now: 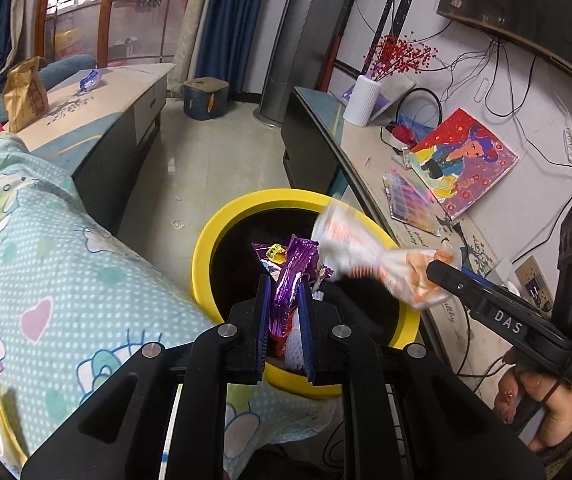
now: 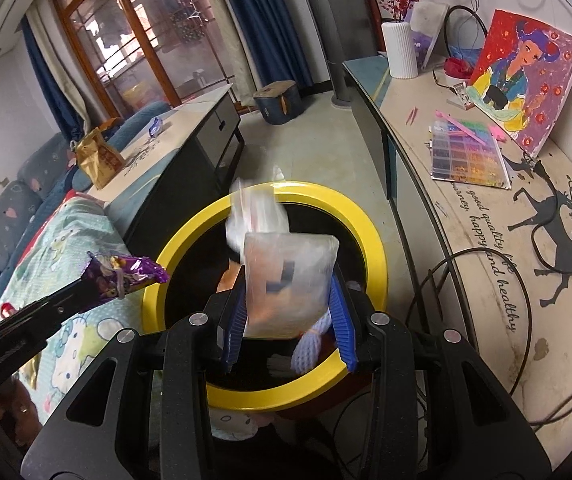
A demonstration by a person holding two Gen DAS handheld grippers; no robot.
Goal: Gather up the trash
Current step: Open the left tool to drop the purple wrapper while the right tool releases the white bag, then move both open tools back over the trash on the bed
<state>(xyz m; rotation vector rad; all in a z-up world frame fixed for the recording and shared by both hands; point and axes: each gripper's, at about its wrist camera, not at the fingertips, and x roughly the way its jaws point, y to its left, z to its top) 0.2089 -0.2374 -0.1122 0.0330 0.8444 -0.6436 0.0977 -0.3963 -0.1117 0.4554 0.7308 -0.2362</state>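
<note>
Purple wrapper [image 1: 292,276] is pinched in the left gripper [image 1: 283,300] over the yellow bin [image 1: 205,248], while at 3 o'clock the right gripper [image 2: 286,300] clamps a clear bag [image 2: 286,288] above the same bin.

Two wrist fisheyes, both tilted down and close over the same yellow-rimmed bin [image 1: 205,240].

The left view rides its hand-held gripper [image 1: 284,320] from the bedspread [image 1: 45,240] side; the right view comes in from the long bench [image 2: 506,240] side. Each catches the other's hand-held gripper [image 2: 85,288] at its edge, and both share the bin, floor, window and painting [image 1: 466,160].
</note>
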